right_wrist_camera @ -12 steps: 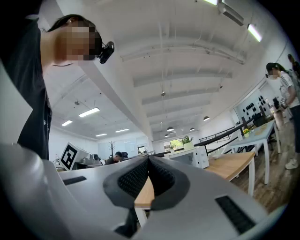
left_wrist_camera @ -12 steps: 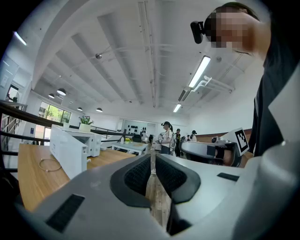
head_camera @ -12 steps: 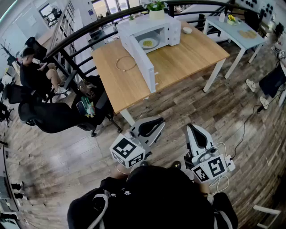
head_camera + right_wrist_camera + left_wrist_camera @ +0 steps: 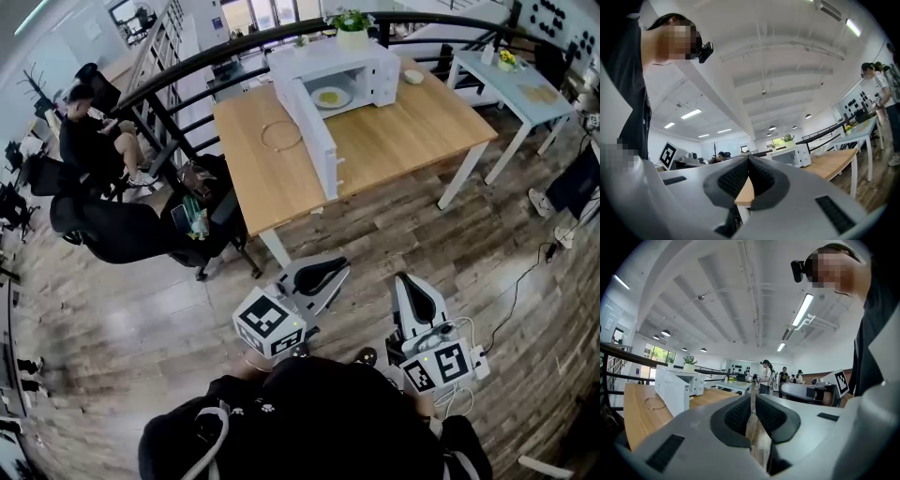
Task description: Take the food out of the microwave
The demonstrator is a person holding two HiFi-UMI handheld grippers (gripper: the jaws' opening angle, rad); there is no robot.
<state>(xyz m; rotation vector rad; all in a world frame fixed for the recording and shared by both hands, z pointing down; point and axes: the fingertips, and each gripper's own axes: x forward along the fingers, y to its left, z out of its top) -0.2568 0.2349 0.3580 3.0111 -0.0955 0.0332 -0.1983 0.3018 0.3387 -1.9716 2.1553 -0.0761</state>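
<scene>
The microwave (image 4: 361, 66) stands at the far edge of the wooden table (image 4: 403, 141). Its door (image 4: 314, 127) is swung wide open toward the near side. Inside the microwave's cavity lies a pale plate (image 4: 330, 97) with yellowish food (image 4: 329, 95) on it, and nothing touches it.

On the table just left of the microwave's open door lies a thin ring (image 4: 281, 136). A small white bowl (image 4: 413, 77) sits just right of the microwave. A potted plant (image 4: 352, 26) shows at the microwave's rear top edge; whether it stands on the microwave or behind it cannot be told.

Both tools are well apart from the microwave. They are held over the wood-plank floor (image 4: 497, 262) in front of the table, close to the person's dark-clad body.

- **Left tool:** The left tool (image 4: 330, 270) points toward the microwave's door side. In the left gripper view its two ribbed pads are pressed together with nothing between them, so it is closed and empty. That view shows the microwave off to the left of the jaws.
- **Right tool:** The right tool (image 4: 411, 289) is likewise closed. In the right gripper view its pads meet at the tip and grip nothing. There the microwave shows to the right of the jaws, beyond the table's edge.

Far left of the microwave, beyond a dark railing (image 4: 187, 80), a person (image 4: 89, 141) sits in a chair. A light-coloured second table (image 4: 525, 94) stands to the right of the microwave.
</scene>
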